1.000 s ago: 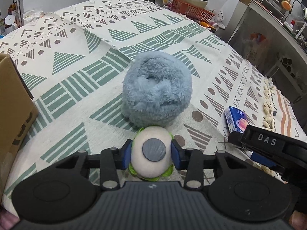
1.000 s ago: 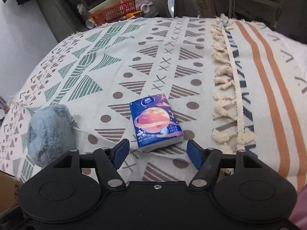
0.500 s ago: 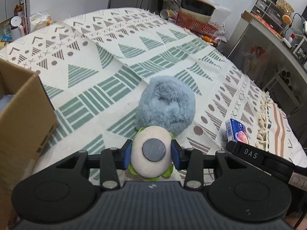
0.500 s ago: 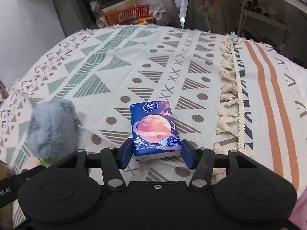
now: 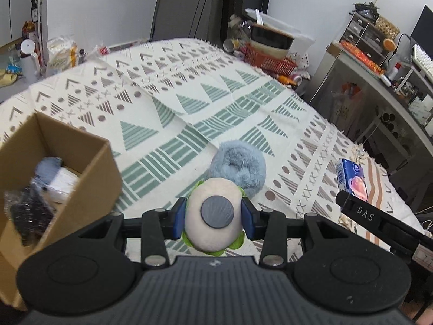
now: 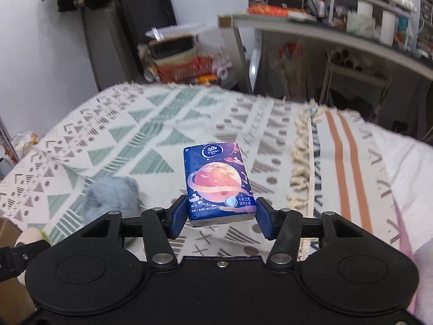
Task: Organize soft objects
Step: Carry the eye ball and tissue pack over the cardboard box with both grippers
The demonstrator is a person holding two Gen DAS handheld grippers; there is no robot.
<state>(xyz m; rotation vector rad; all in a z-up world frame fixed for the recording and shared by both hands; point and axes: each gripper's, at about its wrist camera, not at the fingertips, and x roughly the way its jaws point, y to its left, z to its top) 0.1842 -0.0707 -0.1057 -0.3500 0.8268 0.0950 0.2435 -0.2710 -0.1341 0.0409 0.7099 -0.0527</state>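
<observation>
- Blue tissue pack (image 6: 220,182) is now pinched at its near end between the pads of the right gripper (image 6: 221,220) and carried clear of the cloth (image 6: 151,146); a second ago it lay flat on the cloth with the jaws spread on either side of it.
- Left gripper (image 5: 213,220) is kept pressed on the cream toy (image 5: 213,215), green showing at its edges, and has been raised: the box (image 5: 89,184), only an edge a second ago, is now seen from above at the left with its inside open to view.
- Both carried items are judged ready for dropping in the box, the toy being much the nearer to it.
- Grey-blue plush (image 5: 238,169) is left on the cloth, just beyond the toy and well right of the box; it is judged the remaining item.
- Inside the box a dark bundle, something white and a blue-grey piece are already seen.
- Cream cloth printed with green triangles, brown dots and crosses is spread over the surface; a tasselled fringe (image 6: 300,168) and orange stripes lie at its right.
- Behind, a red basket (image 5: 268,59) with stacked bowls, a cluttered shelf (image 5: 379,62) and pale walls are seen.
</observation>
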